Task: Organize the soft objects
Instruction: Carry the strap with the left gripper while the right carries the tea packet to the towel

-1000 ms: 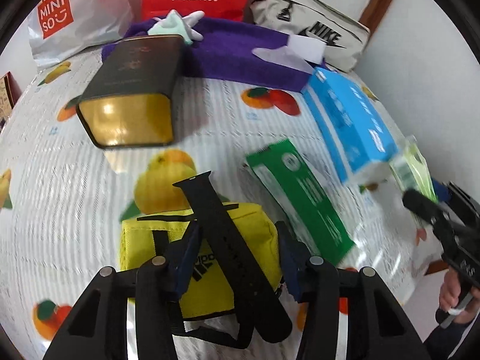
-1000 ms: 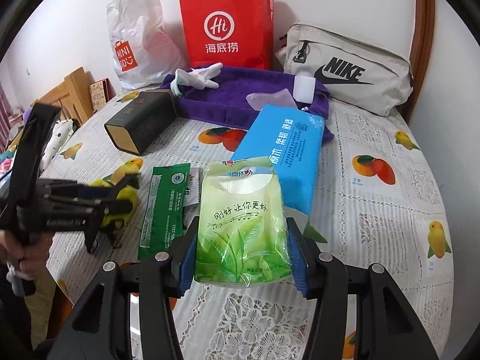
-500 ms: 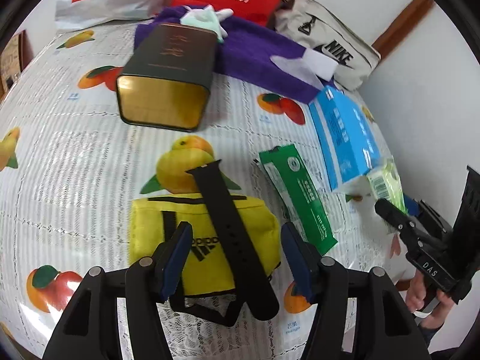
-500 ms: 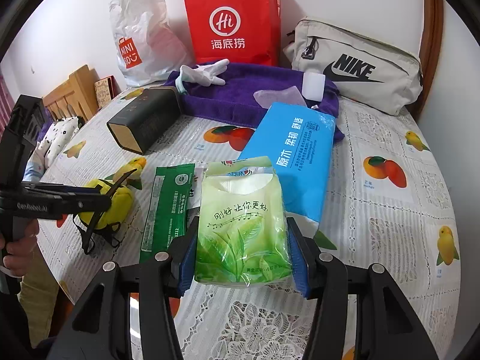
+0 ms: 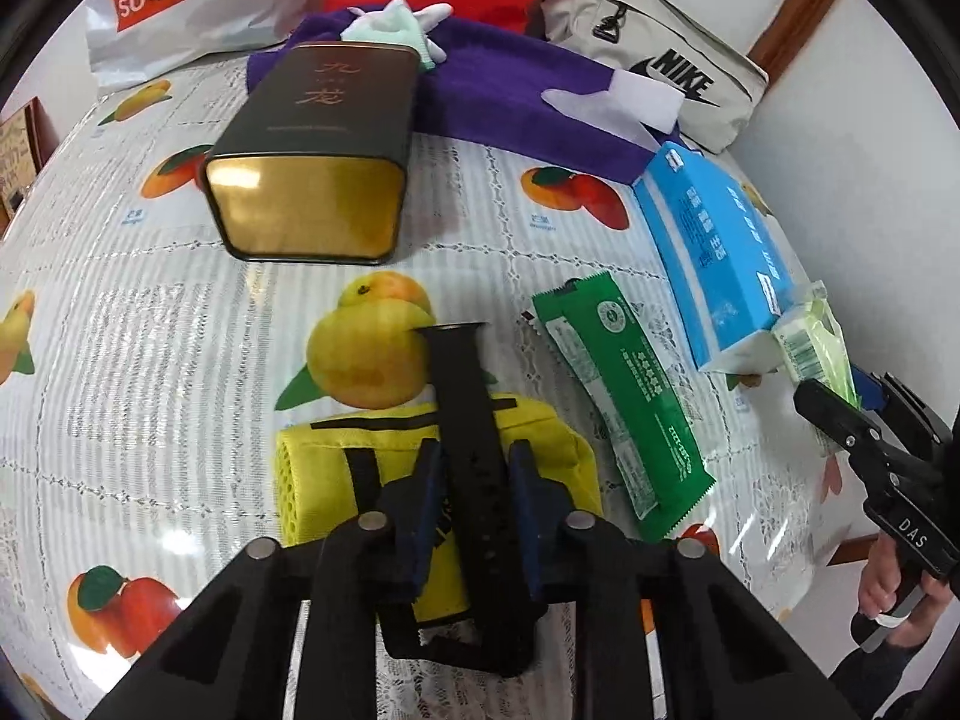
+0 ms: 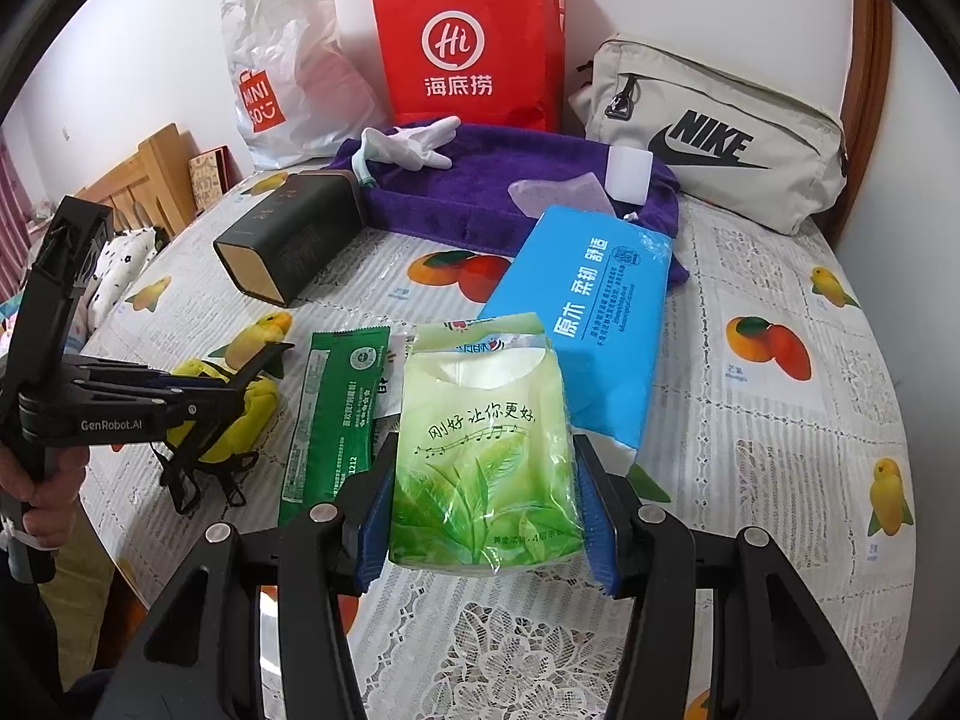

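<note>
Grasp step: left tool (image 5: 474, 474) closing, its pads on the black strap (image 5: 465, 414) atop the yellow pouch (image 5: 336, 468) (right tool (image 6: 487, 501) clenched around the green tissue pack (image 6: 483, 450) on the worktop (image 6: 780, 432)); lifting should follow.

Watch strap (image 5: 474, 480) hides the yellow pouch's (image 5: 336, 468) logo.

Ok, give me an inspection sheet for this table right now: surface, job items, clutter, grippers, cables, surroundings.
Surface: fruit-print tablecloth.
Job's things: black strap lying over yellow pouch; green tissue pack; blue tissue pack; purple towel.
Clutter: dark tin on its side; green sachet.
Grippers: left gripper closing on the strap; right gripper shut on the green tissue pack.
Cables: nothing seen.
Surroundings: red bag, Nike bag, white wall.
</note>
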`<act>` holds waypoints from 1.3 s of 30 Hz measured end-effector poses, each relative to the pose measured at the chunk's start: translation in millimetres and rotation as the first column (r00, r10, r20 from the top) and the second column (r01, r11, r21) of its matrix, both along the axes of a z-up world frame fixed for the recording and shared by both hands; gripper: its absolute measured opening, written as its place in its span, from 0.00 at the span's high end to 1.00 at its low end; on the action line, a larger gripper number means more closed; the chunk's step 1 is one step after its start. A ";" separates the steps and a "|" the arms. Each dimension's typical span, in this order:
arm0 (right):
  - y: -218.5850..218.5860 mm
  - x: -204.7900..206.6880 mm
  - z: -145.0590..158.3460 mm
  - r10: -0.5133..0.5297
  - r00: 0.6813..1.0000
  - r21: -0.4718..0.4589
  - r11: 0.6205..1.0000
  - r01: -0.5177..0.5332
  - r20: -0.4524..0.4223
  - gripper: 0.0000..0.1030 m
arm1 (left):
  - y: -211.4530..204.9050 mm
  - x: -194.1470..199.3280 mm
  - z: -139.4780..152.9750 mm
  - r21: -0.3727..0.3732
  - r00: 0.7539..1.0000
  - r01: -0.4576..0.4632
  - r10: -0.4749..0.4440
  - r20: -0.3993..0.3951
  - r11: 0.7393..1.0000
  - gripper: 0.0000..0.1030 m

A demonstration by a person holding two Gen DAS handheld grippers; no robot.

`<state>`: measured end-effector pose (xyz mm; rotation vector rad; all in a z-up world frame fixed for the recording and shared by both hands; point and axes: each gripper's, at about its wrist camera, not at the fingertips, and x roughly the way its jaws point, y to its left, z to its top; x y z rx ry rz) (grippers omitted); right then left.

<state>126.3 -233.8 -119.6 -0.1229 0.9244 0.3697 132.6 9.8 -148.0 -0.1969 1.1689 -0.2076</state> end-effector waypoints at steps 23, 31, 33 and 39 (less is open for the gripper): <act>-0.3 4.1 30.0 0.000 0.999 -0.004 1.000 0.001 0.054 0.49 | 2.1 2.3 29.0 0.005 0.997 0.022 -0.023 0.069 1.000 0.81; -0.9 17.9 44.8 -0.014 0.998 0.016 1.000 0.013 0.067 0.49 | 1.6 9.9 52.0 0.003 0.993 0.031 -0.032 0.118 0.999 0.81; -0.3 21.7 47.6 -0.017 0.997 0.018 1.000 0.016 0.071 0.49 | 2.0 13.7 57.3 0.001 0.991 0.031 -0.031 0.127 1.000 0.81; 1.0 37.1 55.0 -0.023 0.997 0.020 1.000 0.022 0.078 0.49 | 2.2 32.6 73.2 -0.008 0.986 0.043 -0.041 0.159 0.999 0.81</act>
